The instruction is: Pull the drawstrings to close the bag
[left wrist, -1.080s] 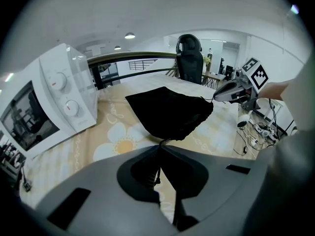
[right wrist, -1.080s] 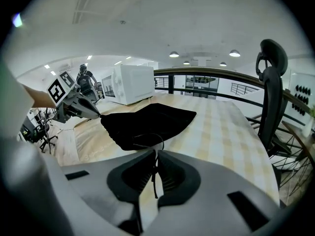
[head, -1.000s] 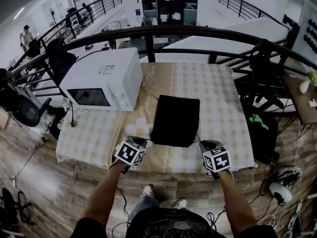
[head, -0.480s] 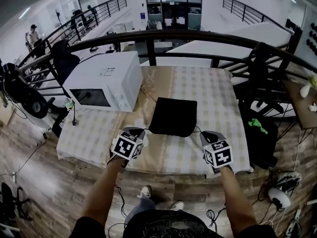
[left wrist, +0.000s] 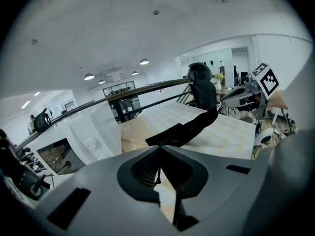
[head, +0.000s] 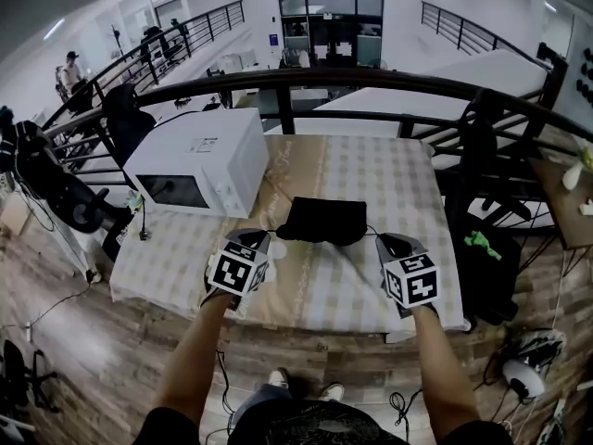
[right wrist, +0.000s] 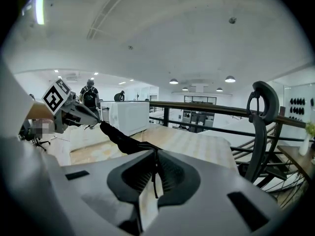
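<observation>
Black bag (head: 322, 219) lies bunched at frame centre on the checked desk (head: 398, 174), its drawstrings (head: 370, 233) running out both sides. Left gripper (head: 256, 240) and right gripper (head: 389, 242): fingers (left wrist: 142, 170) closed tight, each pinching one cord. White microwave (head: 199, 160) sits upper left, top label unreadable.

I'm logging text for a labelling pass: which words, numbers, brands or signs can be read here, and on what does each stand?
Nothing is legible.
Label on top of the microwave: too small to read.
Blue wall sign far behind: too small to read.
Cube on the left gripper and cube on the right gripper: square patterns only, no letters.
</observation>
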Demonstrator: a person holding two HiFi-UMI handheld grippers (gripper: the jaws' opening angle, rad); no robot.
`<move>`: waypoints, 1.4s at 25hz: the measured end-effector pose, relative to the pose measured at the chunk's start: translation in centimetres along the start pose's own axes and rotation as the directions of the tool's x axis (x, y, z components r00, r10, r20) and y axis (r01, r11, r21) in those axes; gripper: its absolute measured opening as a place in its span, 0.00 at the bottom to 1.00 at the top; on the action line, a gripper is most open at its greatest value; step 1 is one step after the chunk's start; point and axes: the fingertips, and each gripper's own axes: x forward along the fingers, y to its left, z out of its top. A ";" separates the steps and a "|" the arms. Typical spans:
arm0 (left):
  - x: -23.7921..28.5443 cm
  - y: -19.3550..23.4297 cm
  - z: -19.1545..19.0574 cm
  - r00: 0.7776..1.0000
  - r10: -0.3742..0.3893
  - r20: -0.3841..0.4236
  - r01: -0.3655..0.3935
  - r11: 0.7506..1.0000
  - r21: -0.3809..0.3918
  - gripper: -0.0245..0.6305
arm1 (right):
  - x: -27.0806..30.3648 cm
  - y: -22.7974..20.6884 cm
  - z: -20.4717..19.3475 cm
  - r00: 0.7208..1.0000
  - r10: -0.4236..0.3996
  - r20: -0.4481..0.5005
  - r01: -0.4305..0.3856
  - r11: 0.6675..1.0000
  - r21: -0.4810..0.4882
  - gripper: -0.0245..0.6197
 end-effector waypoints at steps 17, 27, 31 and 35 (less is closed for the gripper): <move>-3.9 4.7 8.2 0.972 0.050 0.229 -0.051 0.999 -0.001 0.08 | -2.3 0.4 9.2 0.981 -0.115 0.153 0.123 0.991 -0.045 0.09; -9.1 7.1 12.7 0.917 0.077 0.392 -0.072 0.997 -0.027 0.08 | -5.0 2.1 14.6 0.953 -0.156 0.261 0.179 0.982 -0.066 0.09; -11.5 7.6 14.4 0.889 0.082 0.451 -0.073 0.997 -0.036 0.08 | -6.6 2.7 17.1 0.933 -0.167 0.319 0.200 0.977 -0.071 0.09; -13.2 8.0 15.4 0.866 0.083 0.493 -0.063 0.996 -0.057 0.08 | -8.2 3.2 19.5 0.907 -0.179 0.381 0.217 0.974 -0.059 0.09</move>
